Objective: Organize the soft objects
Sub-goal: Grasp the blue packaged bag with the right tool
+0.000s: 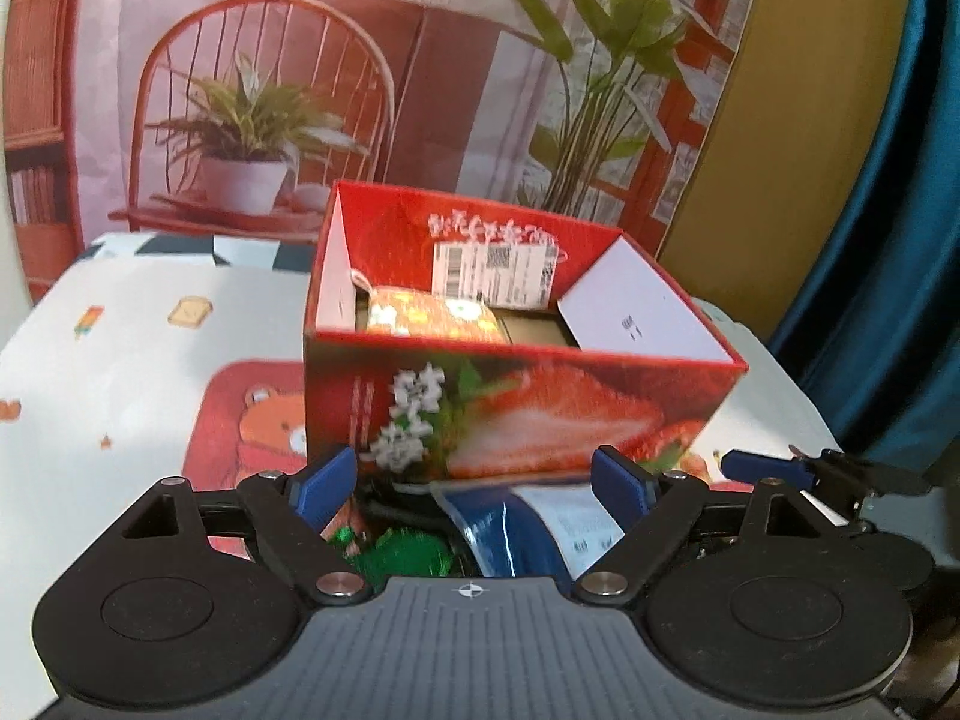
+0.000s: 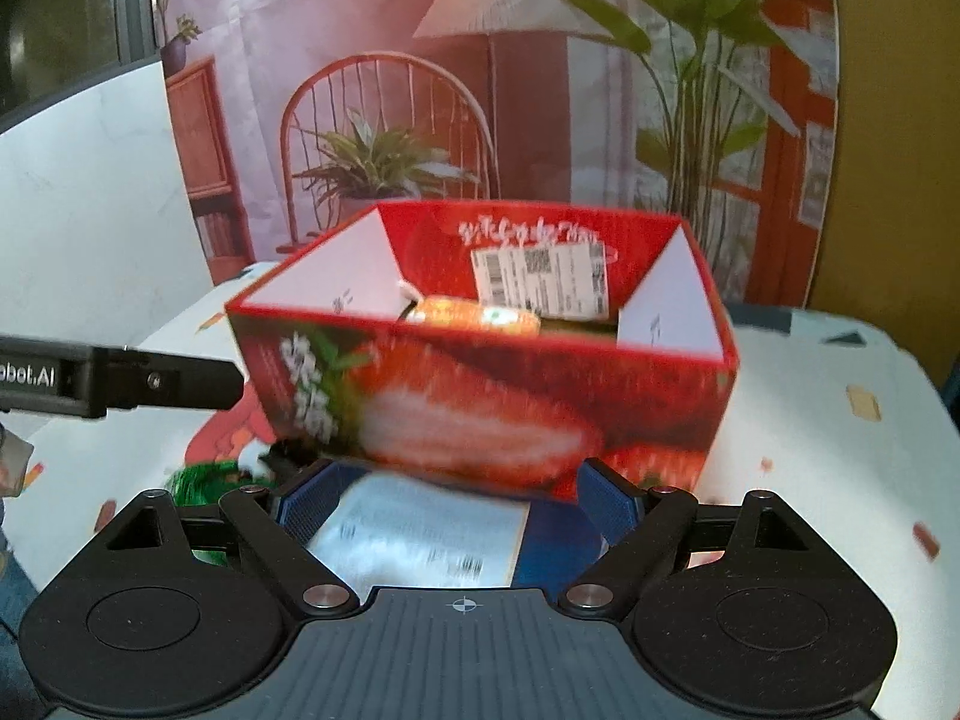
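Open red strawberry-print box (image 1: 522, 414) on a cartoon-print bench (image 1: 120, 360), an orange packet (image 1: 432, 315) inside. Left hand-held gripper (image 1: 474, 480) spread wide above a green soft item (image 1: 408, 552); right hand-held gripper (image 2: 450, 498) likewise agape, over a blue labelled pouch (image 2: 420, 534), neither clamped on anything.

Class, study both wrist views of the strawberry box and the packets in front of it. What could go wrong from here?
1. The blue packet lies against the box; the open right gripper may shove the box.
2. The left gripper straddles the packet and a green item; it may catch both.
3. The grippers sit close and could collide.
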### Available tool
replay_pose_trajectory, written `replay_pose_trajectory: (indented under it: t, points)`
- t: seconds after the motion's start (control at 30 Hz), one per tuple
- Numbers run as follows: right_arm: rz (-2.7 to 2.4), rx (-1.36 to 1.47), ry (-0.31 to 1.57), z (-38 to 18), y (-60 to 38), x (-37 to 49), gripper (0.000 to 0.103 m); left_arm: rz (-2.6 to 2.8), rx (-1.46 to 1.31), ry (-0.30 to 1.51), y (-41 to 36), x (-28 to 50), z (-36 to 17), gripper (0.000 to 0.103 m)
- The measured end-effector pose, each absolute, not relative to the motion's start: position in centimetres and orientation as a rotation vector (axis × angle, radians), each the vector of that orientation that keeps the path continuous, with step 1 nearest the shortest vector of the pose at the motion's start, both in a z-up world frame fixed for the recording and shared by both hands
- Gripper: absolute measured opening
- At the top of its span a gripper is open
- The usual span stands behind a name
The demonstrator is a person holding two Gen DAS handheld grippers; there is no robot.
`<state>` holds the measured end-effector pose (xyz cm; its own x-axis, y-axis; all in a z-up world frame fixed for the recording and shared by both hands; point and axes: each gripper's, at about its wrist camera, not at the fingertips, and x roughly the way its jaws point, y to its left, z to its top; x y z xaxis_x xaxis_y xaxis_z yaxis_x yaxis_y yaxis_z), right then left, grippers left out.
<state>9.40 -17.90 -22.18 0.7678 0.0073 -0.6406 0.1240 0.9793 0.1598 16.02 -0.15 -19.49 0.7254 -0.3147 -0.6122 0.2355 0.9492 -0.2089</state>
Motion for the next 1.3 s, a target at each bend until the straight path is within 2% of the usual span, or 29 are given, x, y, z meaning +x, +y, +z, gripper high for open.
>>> replay_pose_trajectory:
  t: [0.5,0.73,1.2,1.3]
  points:
    - [-0.051,0.260,0.717,-23.9,-17.5,7.7,0.077,-0.364,-0.155,0.763,-0.9,14.6,-22.3,0.078]
    - [-0.084,0.246,0.759,-25.3,-17.7,6.9,0.077,-0.403,-0.188,0.787,-1.3,14.3,-23.6,0.054]
    - [-0.058,0.315,0.748,-26.8,-18.2,6.4,0.076,-0.454,-0.223,0.862,-2.3,14.5,-25.5,0.053]
    - [-0.056,0.337,0.749,-26.5,-18.6,6.2,0.072,-0.456,-0.220,0.873,-2.2,14.6,-25.9,0.053]
